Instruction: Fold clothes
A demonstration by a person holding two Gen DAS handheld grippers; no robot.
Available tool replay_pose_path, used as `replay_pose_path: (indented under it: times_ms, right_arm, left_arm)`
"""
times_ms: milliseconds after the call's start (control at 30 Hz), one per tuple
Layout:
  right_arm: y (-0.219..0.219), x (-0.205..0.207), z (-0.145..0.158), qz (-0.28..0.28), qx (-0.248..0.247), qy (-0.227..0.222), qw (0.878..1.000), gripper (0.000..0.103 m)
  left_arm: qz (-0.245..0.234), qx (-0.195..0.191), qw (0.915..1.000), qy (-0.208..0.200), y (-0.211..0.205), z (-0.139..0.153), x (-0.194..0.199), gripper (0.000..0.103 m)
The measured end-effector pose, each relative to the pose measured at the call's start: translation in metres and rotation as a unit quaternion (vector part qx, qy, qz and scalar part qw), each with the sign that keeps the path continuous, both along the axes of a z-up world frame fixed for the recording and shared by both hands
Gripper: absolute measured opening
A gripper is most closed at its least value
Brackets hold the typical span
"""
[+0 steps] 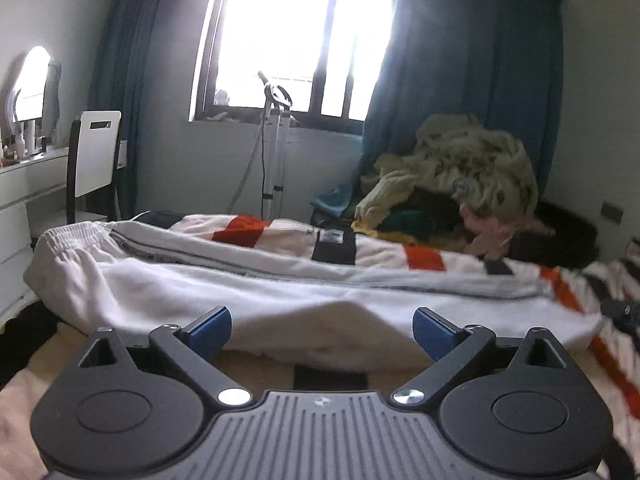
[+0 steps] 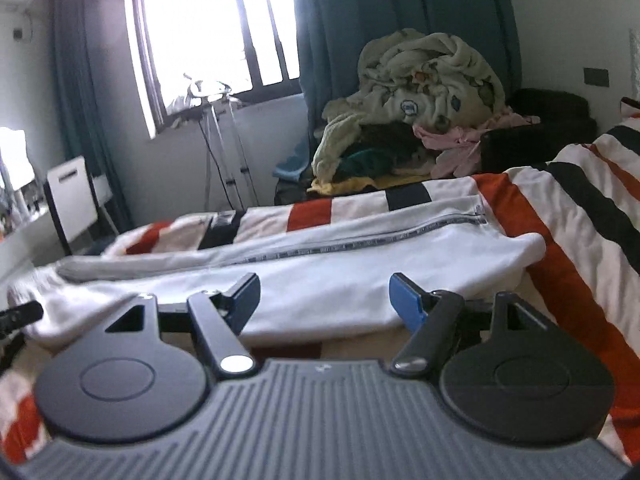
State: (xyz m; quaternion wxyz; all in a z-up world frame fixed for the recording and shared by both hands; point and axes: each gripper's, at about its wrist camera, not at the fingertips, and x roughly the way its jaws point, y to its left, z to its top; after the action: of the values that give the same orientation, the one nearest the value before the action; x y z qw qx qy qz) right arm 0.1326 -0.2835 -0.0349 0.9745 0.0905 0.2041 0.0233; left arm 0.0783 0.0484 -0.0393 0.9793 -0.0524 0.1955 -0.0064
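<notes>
While its blue pads stand spread wide with nothing between them, the left gripper point(image 1: 322, 330) hangs low over the near edge of the bed, just short of the white track trousers point(image 1: 248, 280). The right gripper point(image 2: 324, 300) is likewise parted, its blue pads clear of the cloth and pinching nothing, aimed at the same garment from the other end.

Those trousers lie stretched across the striped bedspread point(image 2: 560, 216), folded lengthwise so that one leg rests on the other. A dark patterned tape runs along the side seam point(image 2: 360, 242). In the left wrist view the gathered elastic waistband point(image 1: 76, 236) sits at the left end, near the corner of the bed; in the right wrist view the leg ends point(image 2: 516, 252) lie at the right, on an orange stripe of the cover. The near fold of the trousers lies just beyond both sets of pads.

Beyond the trousers, at the far side of the bed, a heap of unfolded laundry point(image 1: 460, 168) is piled up, topped by a pale yellowish fleece blanket with pink, green and dark pieces under it. Behind the heap hang teal curtains point(image 1: 480, 60) beside a bright barred window point(image 1: 300, 32). A garment steamer stand point(image 1: 274, 140) stands under the sill, and a white-backed chair point(image 1: 96, 152) is drawn up to a white dressing table point(image 1: 24, 184) at the left.
</notes>
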Motion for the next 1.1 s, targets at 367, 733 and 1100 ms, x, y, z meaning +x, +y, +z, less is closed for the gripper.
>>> replay_pose_path:
  times_ms: [367,733,1100]
  right_arm:
    - [0.005,0.001,-0.005,-0.006,-0.003,0.003,1.000,0.073]
    - [0.009,0.012,-0.013,-0.027,-0.014,0.022,0.999,0.073]
    - [0.013,0.060,0.062,-0.085,-0.049,0.058,0.994,0.073]
  left_arm:
    - [0.016,-0.013,0.9987,0.047,0.016,-0.015,0.017,0.098]
    - [0.025,0.004,0.9971,0.072,0.015,-0.030,0.031,0.098]
    - [0.068,-0.044,0.9892,0.122,0.041,-0.062,0.060,0.098]
